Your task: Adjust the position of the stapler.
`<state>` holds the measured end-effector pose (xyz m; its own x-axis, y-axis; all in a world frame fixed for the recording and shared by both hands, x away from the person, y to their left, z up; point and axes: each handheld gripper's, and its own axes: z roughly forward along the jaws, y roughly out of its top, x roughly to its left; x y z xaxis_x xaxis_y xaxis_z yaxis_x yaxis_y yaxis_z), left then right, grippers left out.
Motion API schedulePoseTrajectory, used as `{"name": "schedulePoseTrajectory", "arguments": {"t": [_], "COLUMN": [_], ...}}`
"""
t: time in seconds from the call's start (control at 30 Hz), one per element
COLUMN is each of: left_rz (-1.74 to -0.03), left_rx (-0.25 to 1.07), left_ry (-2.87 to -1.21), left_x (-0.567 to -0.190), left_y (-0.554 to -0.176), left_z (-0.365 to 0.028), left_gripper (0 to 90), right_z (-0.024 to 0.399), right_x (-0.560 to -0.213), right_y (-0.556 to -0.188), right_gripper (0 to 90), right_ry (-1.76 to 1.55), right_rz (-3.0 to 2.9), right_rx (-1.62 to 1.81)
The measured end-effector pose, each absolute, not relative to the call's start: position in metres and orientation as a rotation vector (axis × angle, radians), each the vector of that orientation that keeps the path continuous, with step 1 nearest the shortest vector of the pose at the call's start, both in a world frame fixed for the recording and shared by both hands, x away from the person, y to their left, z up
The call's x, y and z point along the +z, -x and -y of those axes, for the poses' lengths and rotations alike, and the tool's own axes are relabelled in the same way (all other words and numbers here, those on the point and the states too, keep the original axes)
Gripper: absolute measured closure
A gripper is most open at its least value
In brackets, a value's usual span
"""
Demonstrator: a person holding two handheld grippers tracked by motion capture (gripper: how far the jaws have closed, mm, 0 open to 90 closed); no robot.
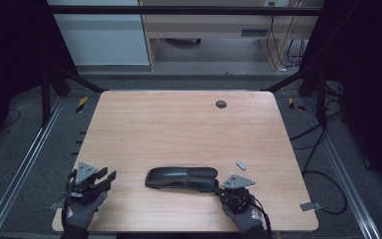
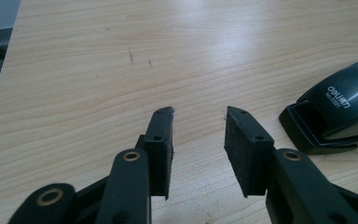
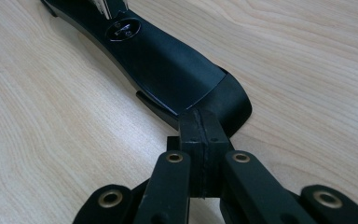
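Note:
A black stapler (image 1: 181, 178) lies flat on the wooden table (image 1: 179, 124), near its front edge, lengthwise from left to right. My right gripper (image 1: 217, 189) is at the stapler's right end. In the right gripper view its jaws (image 3: 200, 121) are shut pad to pad, tips against the rounded rear end of the stapler (image 3: 168, 65); I cannot tell whether they pinch its edge. My left gripper (image 1: 107, 175) rests at the front left, apart from the stapler. Its jaws (image 2: 199, 116) stand open over bare wood, the stapler's nose (image 2: 340, 100) to their right.
A small grey piece (image 1: 240, 165) lies just behind the right gripper. A dark round grommet (image 1: 221, 104) sits at the table's far side. Grey tabs (image 1: 311, 205) stick out at the front corners. Cables run over the floor to the right.

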<state>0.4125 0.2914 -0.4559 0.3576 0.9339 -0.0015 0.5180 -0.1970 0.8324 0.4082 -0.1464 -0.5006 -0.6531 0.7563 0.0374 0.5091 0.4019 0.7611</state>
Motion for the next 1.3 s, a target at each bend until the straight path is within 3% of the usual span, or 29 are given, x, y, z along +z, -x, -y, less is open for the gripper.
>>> {"name": "schedulePoseTrajectory", "arguments": {"t": [0.4,0.6,1.07,1.3], "left_rz": [-1.261,-1.258,-1.185,-1.140], "left_rx": [0.676,0.702,0.736,0.706], "left_ry": [-1.844,-1.861,-1.871,-1.882], "left_x": [-0.456,-0.456,-0.454,-0.452], "left_y": [-0.412,-0.413,-0.410,-0.409], "left_z": [-0.291,-0.290,-0.287,-0.279], "left_gripper": [60.8,50.3,55.3,50.4], "right_z": [0.146,0.154,0.190,0.209], "right_x": [-0.500,-0.492,-0.476,-0.473], "right_y": [-0.412,-0.410,-0.412,-0.415], "right_gripper": [90.0,90.0,68.9,60.6], "right_ry": [-1.110,-1.122,-1.202,-1.239], "right_rz": [-2.339,-2.295,-2.115,-2.050], "right_rx": [1.115,1.167,1.178,1.135]}}
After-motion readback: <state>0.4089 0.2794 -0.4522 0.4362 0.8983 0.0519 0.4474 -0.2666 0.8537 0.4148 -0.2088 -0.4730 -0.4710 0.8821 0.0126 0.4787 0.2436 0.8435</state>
